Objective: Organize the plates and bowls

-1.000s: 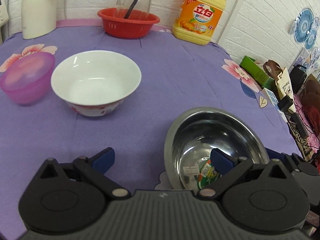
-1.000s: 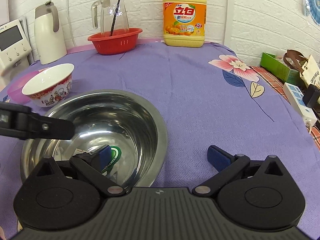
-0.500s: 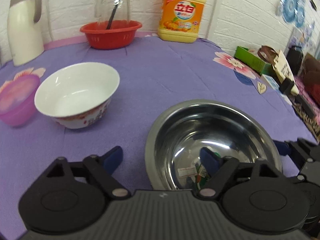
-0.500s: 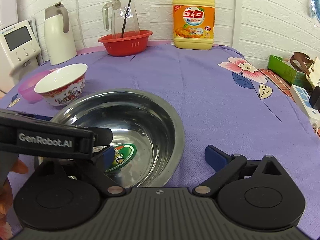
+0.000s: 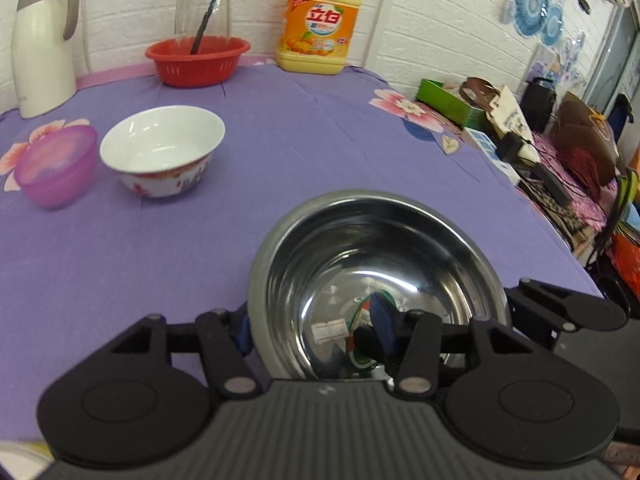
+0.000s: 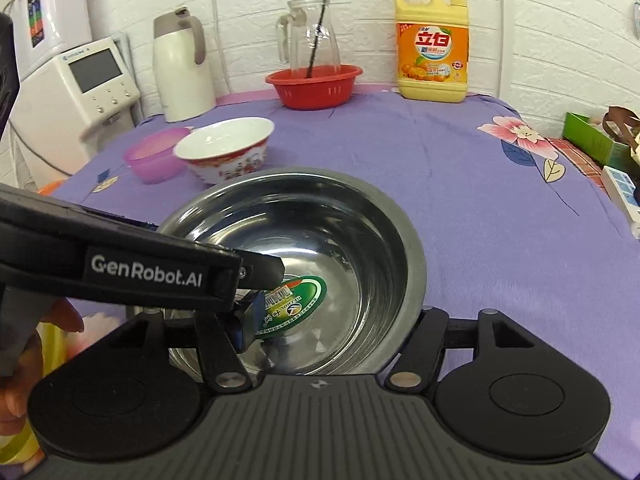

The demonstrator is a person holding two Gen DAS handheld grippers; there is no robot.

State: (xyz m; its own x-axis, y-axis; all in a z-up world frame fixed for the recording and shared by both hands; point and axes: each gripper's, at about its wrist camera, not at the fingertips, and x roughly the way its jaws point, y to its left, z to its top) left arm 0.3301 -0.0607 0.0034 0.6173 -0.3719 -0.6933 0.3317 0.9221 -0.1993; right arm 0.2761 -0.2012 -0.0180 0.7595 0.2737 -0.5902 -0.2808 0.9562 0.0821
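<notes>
Left wrist view: left hand-held gripper [image 5: 316, 336] closing astride the steel bowl's [image 5: 400, 240] near-left rim; cluttered side shelf [image 5: 560, 152] visible.
Right wrist view: right hand-held gripper [image 6: 332, 320] straddles the near-right rim, grip unclear; white appliance [image 6: 76, 92] visible.
Bowl: mouth up, round, on purple surface [image 6: 480, 200].

Steel bowl [image 5: 380, 264] near edge of table [image 5: 280, 140]; ceramic bowl [image 5: 162, 150] far-left w/ plastic bowl [image 5: 56, 170] left of it; basket [image 5: 198, 60], detergent jug [image 5: 320, 20] at far wall.
</notes>
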